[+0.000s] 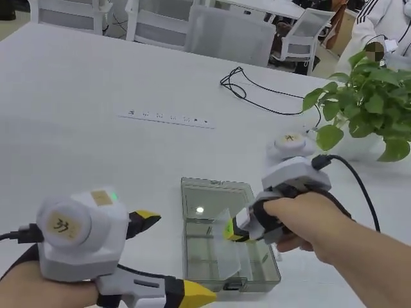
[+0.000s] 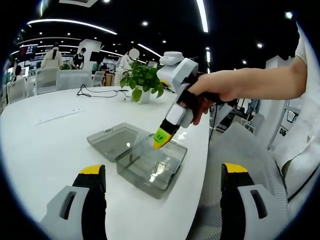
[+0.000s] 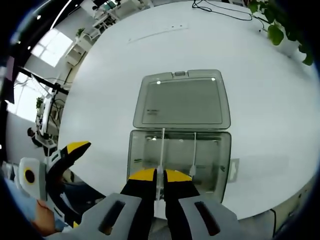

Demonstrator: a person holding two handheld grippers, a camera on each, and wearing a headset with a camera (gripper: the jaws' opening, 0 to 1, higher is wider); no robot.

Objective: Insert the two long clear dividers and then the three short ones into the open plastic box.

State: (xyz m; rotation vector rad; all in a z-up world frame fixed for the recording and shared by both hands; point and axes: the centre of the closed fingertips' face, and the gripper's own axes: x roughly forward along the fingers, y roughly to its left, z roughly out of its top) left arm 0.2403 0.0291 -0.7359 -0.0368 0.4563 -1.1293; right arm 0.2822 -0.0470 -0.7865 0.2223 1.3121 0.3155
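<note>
The open clear plastic box (image 1: 192, 269) lies near the table's front edge, its lid (image 1: 217, 200) folded back flat. My right gripper (image 1: 232, 232) hovers over the box's base, shut on a long clear divider (image 3: 161, 150) that points lengthwise down into the tray (image 3: 136, 155). A second long divider (image 3: 194, 155) stands in the base, parallel to it on the right. To the left of the box, my left gripper (image 1: 174, 256) is open with nothing between its jaws. In the left gripper view the box (image 2: 131, 171) lies ahead, with the right gripper (image 2: 160, 138) above it.
A white power strip (image 1: 167, 118) lies on the table's middle. A black cable (image 1: 257, 90) and a potted plant (image 1: 369, 96) are at the back right. A small clear piece (image 3: 234, 170) lies just right of the box. Chairs stand beyond the table.
</note>
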